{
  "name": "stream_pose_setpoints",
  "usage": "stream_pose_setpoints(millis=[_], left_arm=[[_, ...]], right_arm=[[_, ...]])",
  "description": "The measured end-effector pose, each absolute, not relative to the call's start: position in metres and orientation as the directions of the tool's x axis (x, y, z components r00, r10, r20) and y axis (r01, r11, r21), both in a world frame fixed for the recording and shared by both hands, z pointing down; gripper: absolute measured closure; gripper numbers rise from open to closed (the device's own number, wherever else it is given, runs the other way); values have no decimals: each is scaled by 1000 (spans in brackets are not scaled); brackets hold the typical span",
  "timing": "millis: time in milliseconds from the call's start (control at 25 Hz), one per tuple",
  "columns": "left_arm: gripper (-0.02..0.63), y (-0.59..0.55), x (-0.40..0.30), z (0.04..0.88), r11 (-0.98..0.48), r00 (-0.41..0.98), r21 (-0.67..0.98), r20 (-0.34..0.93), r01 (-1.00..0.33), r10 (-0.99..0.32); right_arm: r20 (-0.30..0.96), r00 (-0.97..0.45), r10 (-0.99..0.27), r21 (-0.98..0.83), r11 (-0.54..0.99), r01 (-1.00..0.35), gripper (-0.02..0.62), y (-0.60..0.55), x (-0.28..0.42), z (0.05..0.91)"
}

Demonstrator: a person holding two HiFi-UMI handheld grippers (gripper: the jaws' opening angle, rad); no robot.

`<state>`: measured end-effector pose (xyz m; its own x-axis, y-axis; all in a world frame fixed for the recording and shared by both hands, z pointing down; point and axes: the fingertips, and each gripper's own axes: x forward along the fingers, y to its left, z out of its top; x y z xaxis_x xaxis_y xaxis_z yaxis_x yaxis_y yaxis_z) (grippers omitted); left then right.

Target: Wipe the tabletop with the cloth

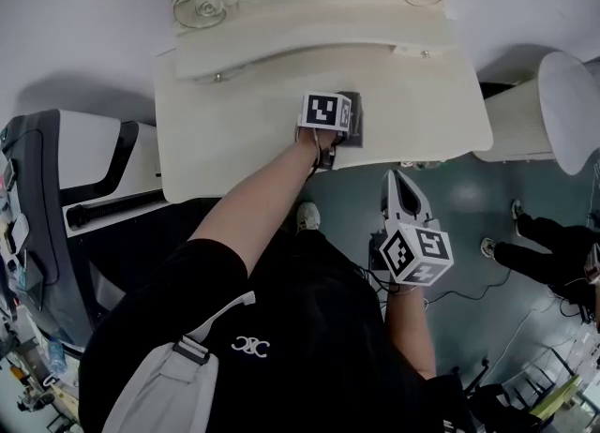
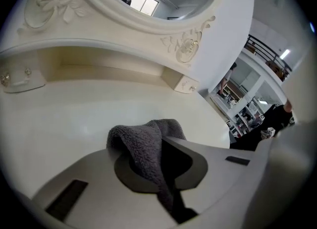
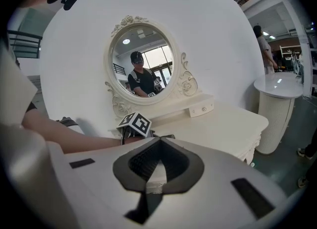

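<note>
Left gripper jaws clamped on the grey cloth, cloth bunched between them on the cream tabletop near its front edge, oval mirror behind, right gripper jaws pressed together, empty, held off the table over the green floor

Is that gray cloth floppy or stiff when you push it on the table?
Probably floppy: the cloth droops and folds where the left gripper pinches it. Its fuzzy pile suggests it is light and soft, so it may bunch up on the smooth tabletop.
</note>
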<state>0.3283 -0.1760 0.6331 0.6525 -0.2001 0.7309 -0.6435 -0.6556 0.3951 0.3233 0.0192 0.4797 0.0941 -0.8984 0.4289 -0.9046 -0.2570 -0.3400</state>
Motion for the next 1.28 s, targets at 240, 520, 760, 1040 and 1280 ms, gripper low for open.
stream_pose_setpoints(millis=[240, 520, 760, 1040, 1280], left_arm=[[588, -197, 258, 633, -608, 626, 379, 736, -697, -259], [588, -222, 136, 631, -495, 570, 366, 738, -788, -361], [588, -229, 42, 630, -426, 514, 335, 740, -840, -433], [588, -234, -49, 628, -350, 436, 285, 746, -892, -504], [588, -230, -60, 619, -380, 439, 259, 722, -888, -534]], right_arm=[[426, 29, -904, -353, -196, -915, 584, -5, 295, 476], [413, -105, -905, -370, -61, -927, 584, -37, 220, 472], [399, -189, -897, -374, 28, -927, 584, -53, 166, 465], [380, -235, -895, -365, 88, -927, 584, -61, 132, 454], [350, -174, -921, -337, 50, -940, 584, -63, 128, 444]])
